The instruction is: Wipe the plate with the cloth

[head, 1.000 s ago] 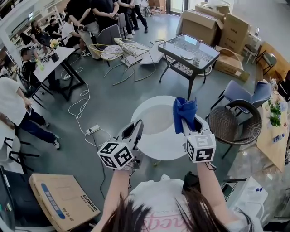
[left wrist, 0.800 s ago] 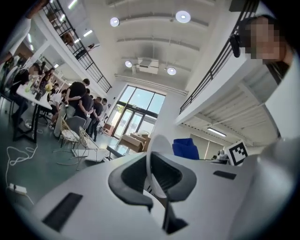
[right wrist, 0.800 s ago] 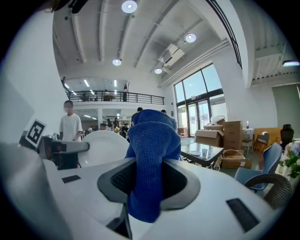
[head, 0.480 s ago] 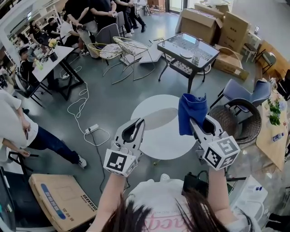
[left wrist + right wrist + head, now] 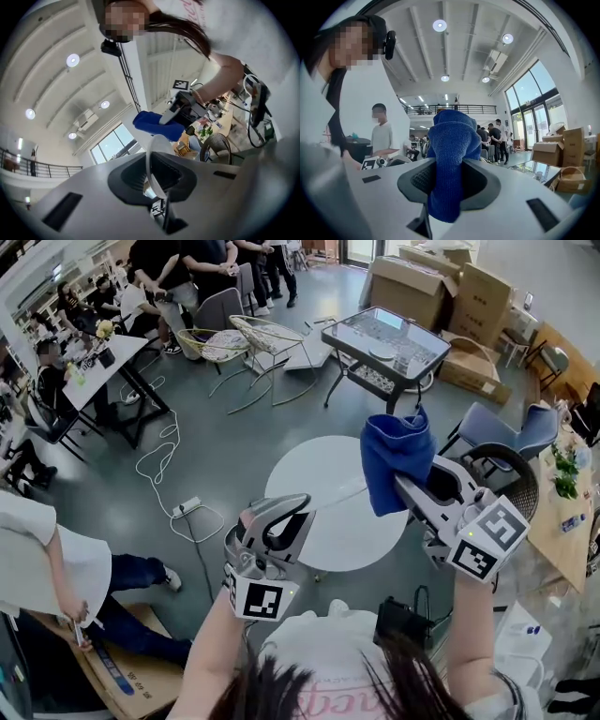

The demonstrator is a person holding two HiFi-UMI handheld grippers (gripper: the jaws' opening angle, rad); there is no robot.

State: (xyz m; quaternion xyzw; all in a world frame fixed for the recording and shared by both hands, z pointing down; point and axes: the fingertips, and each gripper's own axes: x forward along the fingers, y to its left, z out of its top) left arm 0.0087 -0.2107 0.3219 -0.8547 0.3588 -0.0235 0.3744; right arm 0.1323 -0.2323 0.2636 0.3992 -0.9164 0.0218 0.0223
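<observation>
My left gripper (image 5: 302,507) is shut on the rim of a thin white plate (image 5: 339,495), which shows edge-on as a pale line above the round white table (image 5: 328,531). In the left gripper view the plate (image 5: 153,157) stands upright between the jaws of that gripper (image 5: 155,180). My right gripper (image 5: 405,486) is raised at the right, shut on a blue cloth (image 5: 396,457) that bunches above its jaws. The cloth (image 5: 451,154) fills the gap in the right gripper (image 5: 446,190). The cloth (image 5: 157,124) hangs just beyond the plate, not plainly touching it.
A black glass-topped table (image 5: 389,338) stands beyond the white table. A dark wicker chair (image 5: 502,486) and a blue chair (image 5: 511,432) are at the right. Cardboard boxes (image 5: 441,282) are at the back, and people (image 5: 187,268) stand at the left. A cable and power strip (image 5: 187,507) lie on the floor.
Both grippers have risen. The left one rolled, turning the plate from lying flat to edge-on. The right one swung the cloth higher and to the right.
</observation>
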